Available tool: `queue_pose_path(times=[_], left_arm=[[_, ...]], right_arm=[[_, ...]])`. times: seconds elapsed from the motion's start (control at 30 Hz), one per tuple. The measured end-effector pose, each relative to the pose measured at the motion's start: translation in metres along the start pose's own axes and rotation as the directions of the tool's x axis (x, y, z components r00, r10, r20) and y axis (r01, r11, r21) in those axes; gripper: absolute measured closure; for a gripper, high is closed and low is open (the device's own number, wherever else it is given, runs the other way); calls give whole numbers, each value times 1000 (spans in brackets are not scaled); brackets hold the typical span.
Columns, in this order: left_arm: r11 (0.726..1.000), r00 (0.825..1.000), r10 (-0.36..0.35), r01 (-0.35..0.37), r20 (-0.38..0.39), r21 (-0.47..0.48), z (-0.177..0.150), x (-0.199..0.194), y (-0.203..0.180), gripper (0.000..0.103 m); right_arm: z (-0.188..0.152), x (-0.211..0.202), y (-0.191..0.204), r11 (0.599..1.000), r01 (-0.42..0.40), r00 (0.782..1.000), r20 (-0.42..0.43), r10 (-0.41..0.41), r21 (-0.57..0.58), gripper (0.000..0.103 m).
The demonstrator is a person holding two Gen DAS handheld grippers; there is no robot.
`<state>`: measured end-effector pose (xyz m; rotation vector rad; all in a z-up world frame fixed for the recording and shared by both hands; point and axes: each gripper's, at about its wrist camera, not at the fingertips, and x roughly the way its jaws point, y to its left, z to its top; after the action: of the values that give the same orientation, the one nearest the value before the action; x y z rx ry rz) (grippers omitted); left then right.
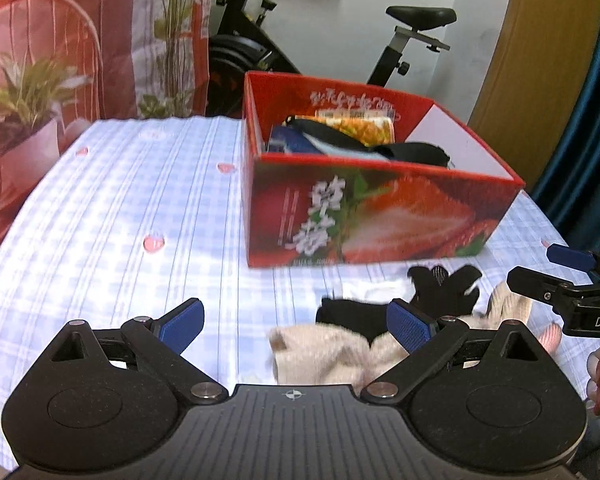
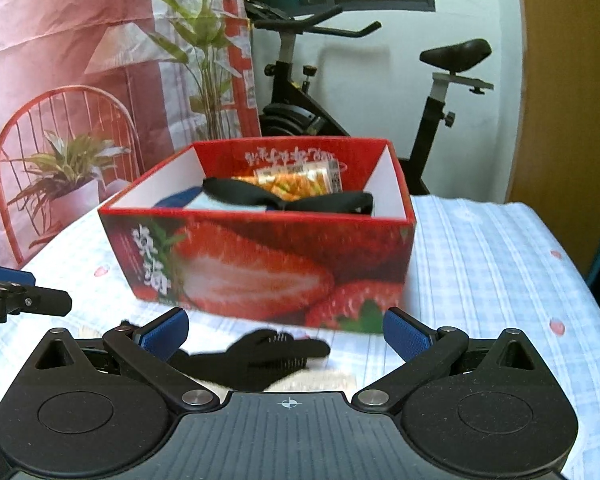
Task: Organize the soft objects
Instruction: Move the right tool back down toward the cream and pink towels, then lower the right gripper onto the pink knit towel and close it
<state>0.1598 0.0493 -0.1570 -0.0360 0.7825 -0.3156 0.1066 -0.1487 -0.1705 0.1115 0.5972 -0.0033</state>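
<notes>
On checked cloth before red box [image 2: 260, 256]: black glove [image 2: 276, 356], cream knit [image 1: 324, 352]; both tongs [image 1: 296, 324] [image 2: 286, 332] spread, empty.

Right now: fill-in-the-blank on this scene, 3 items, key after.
1. The box is printed with ____.
2. Both the left gripper and right gripper have their jaws ____.
3. The black glove lies on the tablecloth, ____ the box.

Missing: strawberries; open; outside

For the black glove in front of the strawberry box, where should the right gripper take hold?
Grip the black glove across its palm, coming down from above: it lies flat on the cloth with its digits splayed toward the box, right between the open right gripper.
</notes>
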Motion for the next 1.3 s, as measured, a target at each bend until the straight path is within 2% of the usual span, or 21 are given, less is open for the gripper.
queue_pose_path(times=[0.37, 0.97, 1.3], left_arm=[[999, 998, -22, 20, -56, -30, -29, 3, 3, 4], [998, 992, -62, 61, -111, -12, -49, 10, -10, 4], [996, 980, -81, 71, -179, -62, -61, 28, -2, 7]], right_arm=[[-33, 0, 7, 1000, 9, 999, -41, -9, -4, 0], [-53, -11, 18, 1000, -10, 997, -83, 8, -18, 0], [-70, 0, 27, 998, -42, 983, -181, 33, -44, 0]])
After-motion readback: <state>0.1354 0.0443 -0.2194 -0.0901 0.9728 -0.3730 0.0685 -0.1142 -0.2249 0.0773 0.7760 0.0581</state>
